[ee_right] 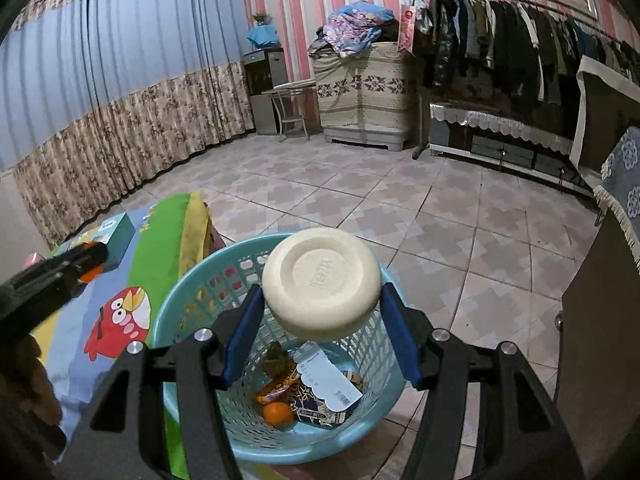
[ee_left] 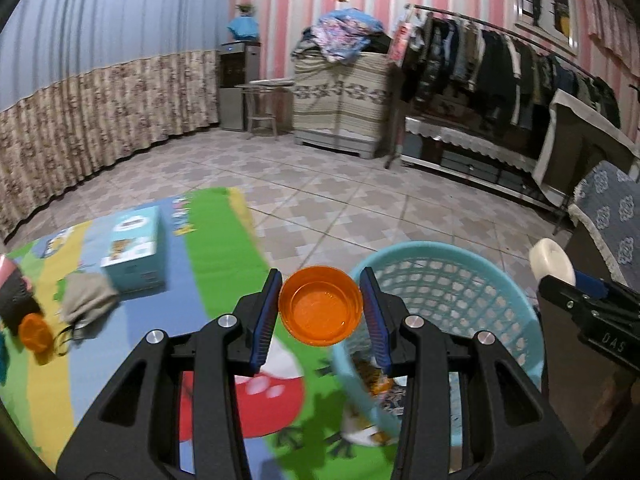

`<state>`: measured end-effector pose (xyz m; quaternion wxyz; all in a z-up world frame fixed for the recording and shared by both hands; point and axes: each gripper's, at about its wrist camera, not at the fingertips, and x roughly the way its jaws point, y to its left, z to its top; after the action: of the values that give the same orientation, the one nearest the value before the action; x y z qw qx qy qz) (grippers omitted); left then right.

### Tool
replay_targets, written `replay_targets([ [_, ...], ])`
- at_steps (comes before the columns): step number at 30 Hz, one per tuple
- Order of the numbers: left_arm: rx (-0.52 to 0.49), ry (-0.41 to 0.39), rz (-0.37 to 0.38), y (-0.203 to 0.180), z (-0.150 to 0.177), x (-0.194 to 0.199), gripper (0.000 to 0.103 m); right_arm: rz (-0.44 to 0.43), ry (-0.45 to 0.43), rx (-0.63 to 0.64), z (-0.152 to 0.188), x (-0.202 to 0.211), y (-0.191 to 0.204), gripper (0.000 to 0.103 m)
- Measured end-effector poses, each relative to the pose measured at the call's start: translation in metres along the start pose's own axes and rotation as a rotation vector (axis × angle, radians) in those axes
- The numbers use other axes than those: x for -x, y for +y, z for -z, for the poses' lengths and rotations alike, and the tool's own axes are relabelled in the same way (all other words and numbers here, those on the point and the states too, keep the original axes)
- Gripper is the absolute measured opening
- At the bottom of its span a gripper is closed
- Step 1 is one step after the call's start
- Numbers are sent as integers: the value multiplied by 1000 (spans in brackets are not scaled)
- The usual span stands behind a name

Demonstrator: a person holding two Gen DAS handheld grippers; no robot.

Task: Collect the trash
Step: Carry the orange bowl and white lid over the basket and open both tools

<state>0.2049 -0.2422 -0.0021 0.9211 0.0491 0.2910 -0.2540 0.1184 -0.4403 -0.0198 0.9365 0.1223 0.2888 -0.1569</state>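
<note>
I note wrappers already in the basket [ee_right: 192, 304]; left gripper [ee_left: 321, 308] clamps an orange cup [ee_left: 321, 306], right gripper [ee_right: 322, 304] a white lid [ee_right: 321, 282]; mat [ee_left: 224, 248] litter remains.

An orange plastic cup [ee_left: 321, 311] was held between two blue pads, its open mouth facing the camera, just left of the basket [ee_left: 496, 280] and level with its rim. A cream-white round bowl [ee_right: 321, 283] (its underside, with a stamped mark, faced the camera) was clamped between blue pads directly above the basket's opening. The basket was light blue plastic with latticed walls, standing upright on the tiled floor. Inside it, at the bottom, lay a small orange fruit [ee_right: 277, 413], an orange wrapper [ee_right: 279, 387], a dark patterned packet [ee_right: 316, 408] and a white printed slip [ee_right: 328, 380].
</note>
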Motion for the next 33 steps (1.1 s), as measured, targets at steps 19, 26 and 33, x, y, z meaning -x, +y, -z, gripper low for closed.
replay_targets([
  [19, -64, 58, 87, -59, -4, -57, 43, 0, 15, -43, 2, -13, -4, 59],
  [26, -41, 22, 19, -40, -15, -51, 74, 3, 29, -25, 5, -18, 2, 59],
  [33, -16, 0, -69, -10, -14, -37, 90, -10, 47, 2, 3, -27, 18, 59],
])
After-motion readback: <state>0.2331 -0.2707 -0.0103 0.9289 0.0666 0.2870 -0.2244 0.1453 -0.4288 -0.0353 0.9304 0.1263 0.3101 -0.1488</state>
